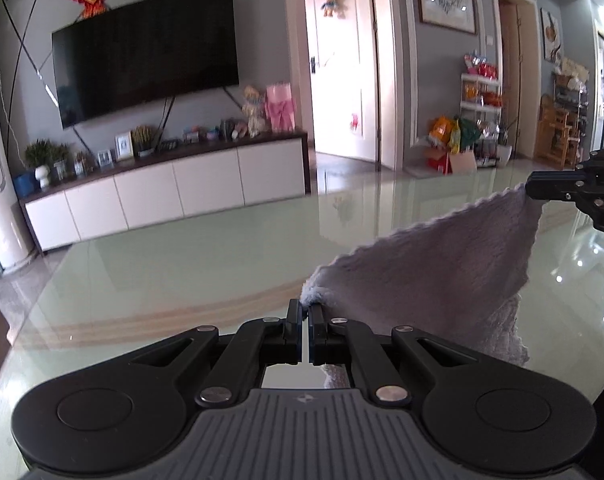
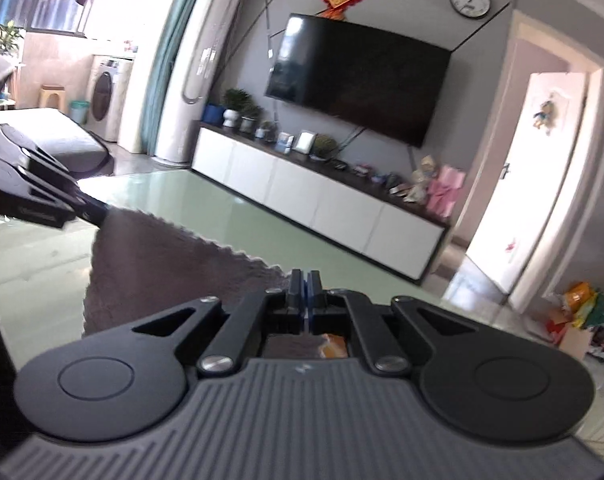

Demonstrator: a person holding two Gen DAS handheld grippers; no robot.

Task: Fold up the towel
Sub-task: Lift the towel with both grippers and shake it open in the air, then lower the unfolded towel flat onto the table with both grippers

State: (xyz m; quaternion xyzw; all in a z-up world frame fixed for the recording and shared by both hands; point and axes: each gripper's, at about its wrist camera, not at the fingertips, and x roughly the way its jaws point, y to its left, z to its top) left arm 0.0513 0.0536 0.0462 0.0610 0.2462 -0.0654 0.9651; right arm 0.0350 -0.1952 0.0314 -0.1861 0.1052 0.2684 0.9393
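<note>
Towel up in the air, fold not landed yet

Towel (image 1: 442, 264) hangs stretched between both grippers above the glass table (image 1: 182, 264). Left gripper (image 1: 305, 312) is clamped tight on one corner, right gripper (image 2: 304, 280) pinched on the other. My read: corners secured, but the fold itself and the laying flat remain.

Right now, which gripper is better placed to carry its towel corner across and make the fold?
Probably neither. The left gripper and right gripper are each shut on a corner of the towel, which hangs stretched between them above the glass table.
</note>
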